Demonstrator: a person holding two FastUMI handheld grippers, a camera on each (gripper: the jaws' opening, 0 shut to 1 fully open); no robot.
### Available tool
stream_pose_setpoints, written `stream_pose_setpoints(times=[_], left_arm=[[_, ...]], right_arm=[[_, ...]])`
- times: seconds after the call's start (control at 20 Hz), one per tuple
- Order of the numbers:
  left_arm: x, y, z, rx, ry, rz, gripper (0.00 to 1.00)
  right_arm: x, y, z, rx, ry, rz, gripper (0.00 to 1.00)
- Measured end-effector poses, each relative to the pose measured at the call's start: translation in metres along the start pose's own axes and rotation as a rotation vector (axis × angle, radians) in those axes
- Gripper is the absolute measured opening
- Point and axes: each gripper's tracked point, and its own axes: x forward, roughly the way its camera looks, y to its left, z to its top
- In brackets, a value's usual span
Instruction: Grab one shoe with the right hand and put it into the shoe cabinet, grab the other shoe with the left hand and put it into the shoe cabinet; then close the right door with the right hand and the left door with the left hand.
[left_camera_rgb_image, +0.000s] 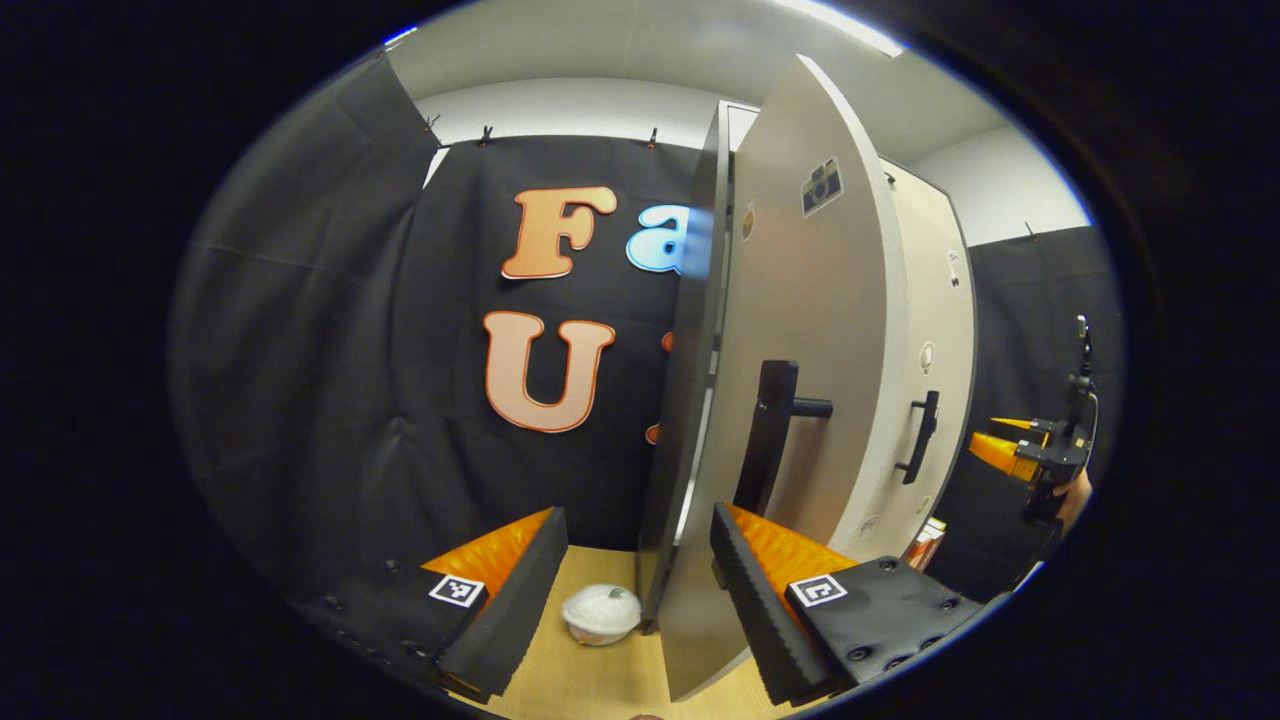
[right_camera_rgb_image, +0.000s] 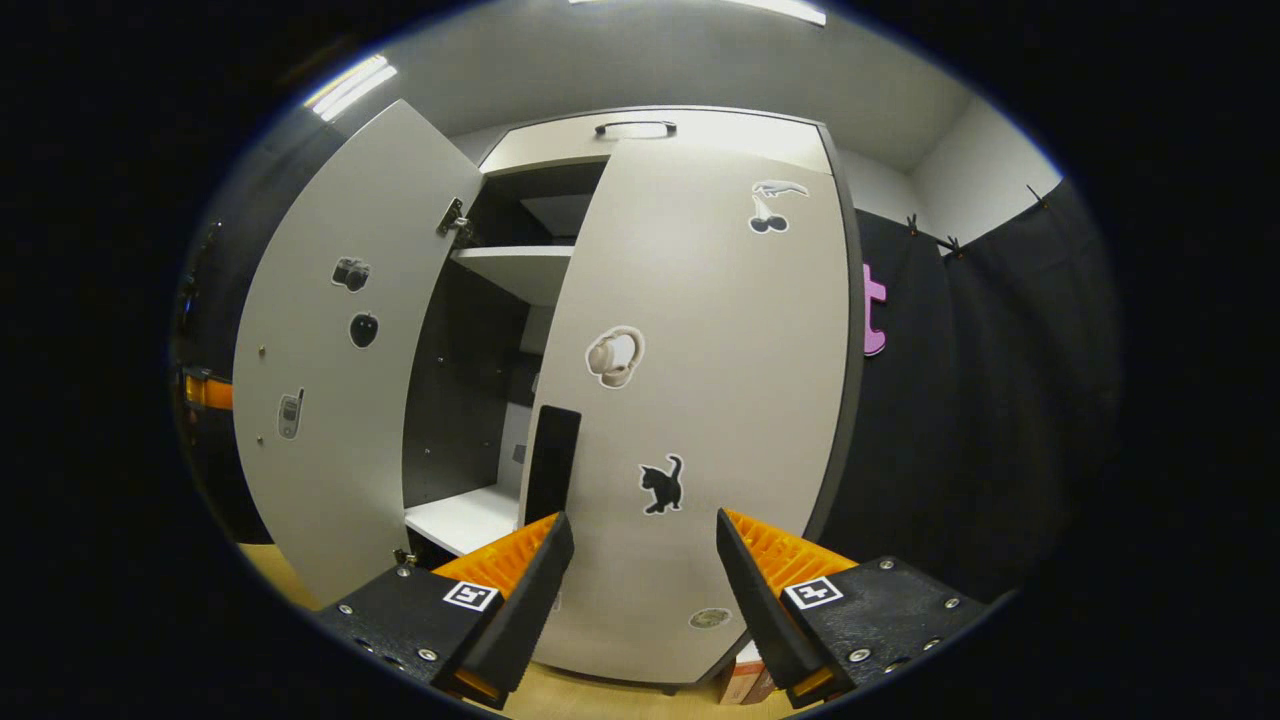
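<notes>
We see smooth matte left door (left_camera_rgb_image: 800, 300) ajar, edge between spread left claw (left_camera_rgb_image: 640, 590) fingers; right door (right_camera_rgb_image: 700, 400) (flat, stickered) nearly closed, just ahead of released right claw (right_camera_rgb_image: 640, 580).

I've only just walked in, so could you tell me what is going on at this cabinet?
A person is closing the shoe cabinet with two handheld grippers. The right door is nearly shut, with the open right gripper just in front of it. The left door stands ajar; the open left gripper straddles its edge, near the black handle.
</notes>
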Motion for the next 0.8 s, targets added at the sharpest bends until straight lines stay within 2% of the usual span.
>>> stream_pose_setpoints(times=[0.1, 0.15, 0.25, 0.35, 0.4, 0.45, 0.55, 0.65, 0.75, 0.8], left_arm=[[0.004, -0.033, -0.003, 0.012, 0.015, -0.081, 0.94], [0.010, -0.052, -0.004, 0.025, 0.022, -0.115, 0.98], [0.022, -0.085, -0.004, 0.054, 0.021, -0.168, 0.95], [0.034, -0.122, -0.008, 0.037, 0.026, -0.249, 0.92], [0.039, -0.144, -0.008, 0.017, 0.026, -0.300, 0.95], [0.046, -0.158, -0.008, 0.022, 0.019, -0.321, 0.93], [0.067, -0.164, -0.004, 0.069, 0.000, -0.295, 0.95], [0.079, -0.185, -0.007, 0.069, 0.011, -0.328, 0.94], [0.094, -0.195, -0.012, 0.094, 0.030, -0.310, 0.95], [0.099, -0.199, -0.004, 0.091, -0.003, -0.303, 0.93]], right_arm=[[-0.009, -0.015, -0.005, 0.010, 0.008, -0.025, 0.88], [-0.014, -0.022, -0.009, 0.022, 0.014, -0.039, 0.88], [-0.022, -0.034, -0.014, 0.042, 0.021, -0.059, 0.88], [-0.031, -0.047, -0.021, 0.057, 0.037, -0.083, 0.88], [-0.035, -0.054, -0.023, 0.063, 0.041, -0.094, 0.88], [-0.040, -0.060, -0.025, 0.067, 0.041, -0.105, 0.89], [-0.048, -0.074, -0.026, 0.070, 0.042, -0.128, 0.89], [-0.057, -0.086, -0.029, 0.065, 0.047, -0.149, 0.88], [-0.066, -0.100, -0.031, 0.056, 0.049, -0.174, 0.89], [-0.069, -0.106, -0.031, 0.054, 0.049, -0.185, 0.89]])
